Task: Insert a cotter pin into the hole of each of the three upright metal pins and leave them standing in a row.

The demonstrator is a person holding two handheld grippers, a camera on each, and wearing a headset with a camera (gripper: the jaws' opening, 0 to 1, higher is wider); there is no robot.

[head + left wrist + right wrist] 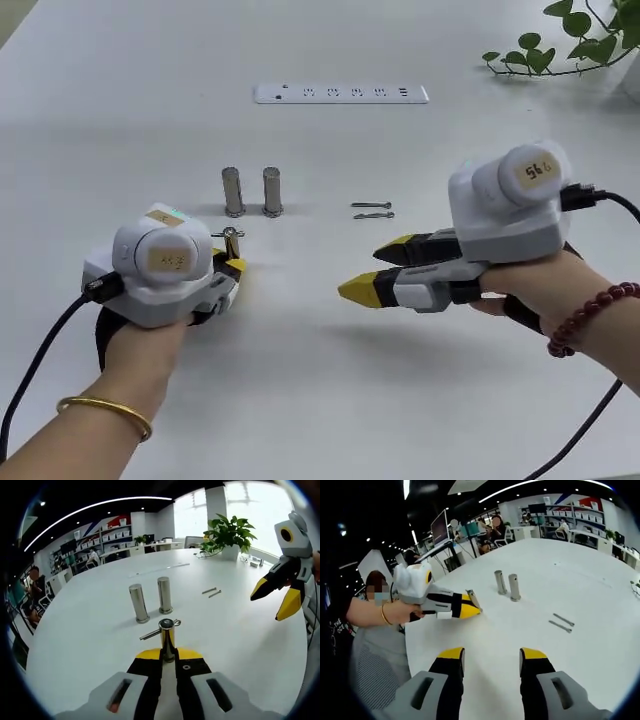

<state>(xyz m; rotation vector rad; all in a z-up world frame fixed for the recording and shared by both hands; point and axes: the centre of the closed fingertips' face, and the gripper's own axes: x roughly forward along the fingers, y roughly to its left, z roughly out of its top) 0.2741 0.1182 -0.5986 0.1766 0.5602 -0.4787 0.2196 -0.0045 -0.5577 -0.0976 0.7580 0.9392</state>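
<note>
My left gripper (168, 653) is shut on an upright metal pin (167, 639) that has a cotter pin (152, 633) through its hole; in the head view that pin (232, 241) stands just ahead of the left gripper (228, 268). Two more metal pins (233, 191) (272, 191) stand side by side behind it, seen too in the left gripper view (138, 603) (164, 595). Two loose cotter pins (372, 210) lie on the table to their right. My right gripper (372, 268) hovers open and empty near those cotter pins (561, 623).
A white power strip (340, 94) lies at the far side of the white table (320, 360). A green plant (585, 40) trails in at the far right corner. People sit at desks beyond the table's left end (375, 595).
</note>
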